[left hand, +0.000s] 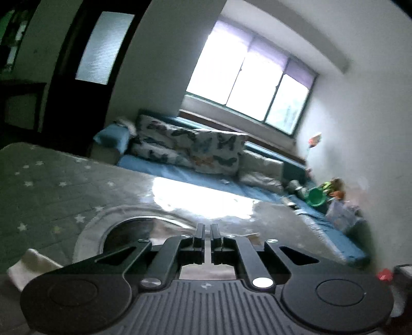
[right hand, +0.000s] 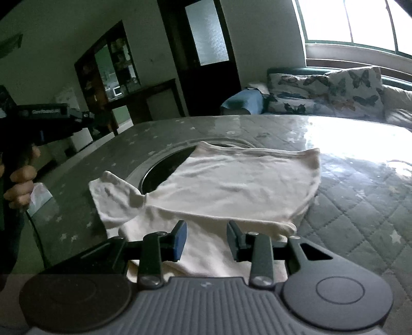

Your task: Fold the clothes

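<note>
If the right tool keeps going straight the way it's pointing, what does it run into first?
Most likely the white garment, which lies on the quilted surface directly ahead of the open right tool. Nothing sits between its fingers. Depth is hard to judge through the fisheye.

Garment (right hand: 231,185) lies flat on the quilted table cover (right hand: 360,206), partly over a round opening (right hand: 164,165) in the table, at the opening's right. One sleeve (right hand: 116,195) extends left, near edge. Right gripper (right hand: 207,241) sits at the garment's near edge, above the cloth. Left gripper (right hand: 85,116) is well left of the garment, off the table's left side. Sofa (right hand: 242,103) with cushions (right hand: 334,87) stands beyond the table's far edge, under the window (right hand: 360,23). Door (right hand: 206,51) far, left of the sofa; cabinet (right hand: 108,69) farther left.
</note>
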Motion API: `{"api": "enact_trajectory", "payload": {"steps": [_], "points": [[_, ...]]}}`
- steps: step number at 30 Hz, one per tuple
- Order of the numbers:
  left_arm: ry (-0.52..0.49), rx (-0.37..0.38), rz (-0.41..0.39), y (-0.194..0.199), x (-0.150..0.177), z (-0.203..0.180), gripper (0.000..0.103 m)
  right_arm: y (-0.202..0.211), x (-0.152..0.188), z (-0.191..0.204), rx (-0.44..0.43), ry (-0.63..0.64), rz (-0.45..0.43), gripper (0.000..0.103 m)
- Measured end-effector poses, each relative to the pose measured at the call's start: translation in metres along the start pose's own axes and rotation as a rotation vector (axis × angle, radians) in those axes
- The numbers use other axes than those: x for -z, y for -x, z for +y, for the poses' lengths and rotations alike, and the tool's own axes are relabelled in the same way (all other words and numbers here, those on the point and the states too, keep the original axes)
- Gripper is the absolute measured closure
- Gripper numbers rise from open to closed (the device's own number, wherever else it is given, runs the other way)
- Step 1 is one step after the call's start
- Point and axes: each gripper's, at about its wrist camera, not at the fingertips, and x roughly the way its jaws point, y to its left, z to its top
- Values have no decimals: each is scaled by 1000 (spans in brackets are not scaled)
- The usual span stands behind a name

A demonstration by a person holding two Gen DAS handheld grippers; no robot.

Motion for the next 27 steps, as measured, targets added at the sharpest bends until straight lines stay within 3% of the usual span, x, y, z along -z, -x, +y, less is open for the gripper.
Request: {"api": "enact_trajectory", "payload": {"steps": [4, 7, 10, 13, 16, 27], "points": [[11, -150, 43, -4, 13, 26, 93, -5, 7, 0, 14, 14, 11, 61], [39, -283, 69, 2, 29, 57, 78, -12, 11, 1, 19, 21, 21, 54], [64, -432, 95, 2, 44, 90, 77, -20, 13, 2, 13, 18, 33, 50], [132, -516, 128, 3, 57, 125, 77, -28, 15, 4, 13, 27, 49, 47], [179, -567, 129, 4, 62, 146, 77, -32, 17, 6, 9, 30, 60, 45], [217, -596, 109, -13, 57, 163, 70, -33, 18, 9, 4, 33, 66, 33]]}}
